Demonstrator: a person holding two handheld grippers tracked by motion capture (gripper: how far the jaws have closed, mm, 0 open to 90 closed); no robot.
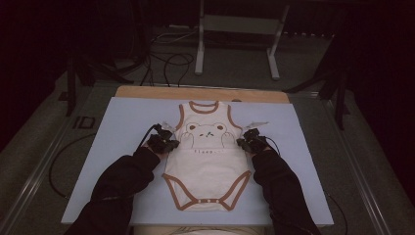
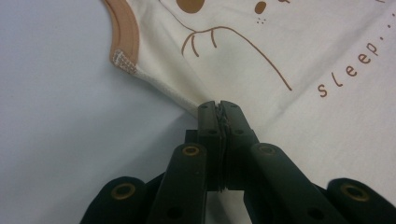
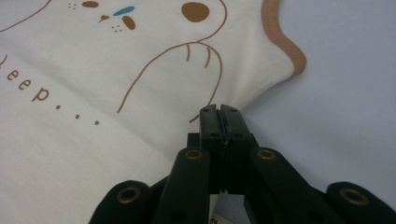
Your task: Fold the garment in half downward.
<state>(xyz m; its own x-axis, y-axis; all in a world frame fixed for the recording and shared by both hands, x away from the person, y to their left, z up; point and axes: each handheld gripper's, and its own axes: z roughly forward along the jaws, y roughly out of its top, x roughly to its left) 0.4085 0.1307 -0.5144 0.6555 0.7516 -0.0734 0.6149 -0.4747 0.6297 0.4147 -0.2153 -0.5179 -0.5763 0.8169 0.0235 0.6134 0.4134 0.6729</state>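
Cream cotton bodysuit [image 1: 208, 166] flat on pale board [image 1: 112, 161] — left tongs [image 2: 218, 106], right tongs [image 3: 220, 111] pinching its side seams

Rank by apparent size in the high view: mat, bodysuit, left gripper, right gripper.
1. mat, by far the largest.
2. bodysuit.
3. left gripper and right gripper: they look alike, so no ranking between them. Each is shut on a side edge of the bodysuit.

The black two-jaw tool [image 2: 218, 108] pinches the side seam of a cream cotton bodysuit with brown trim [image 2: 261, 51], lying on the pale blue tabletop [image 2: 56, 107].
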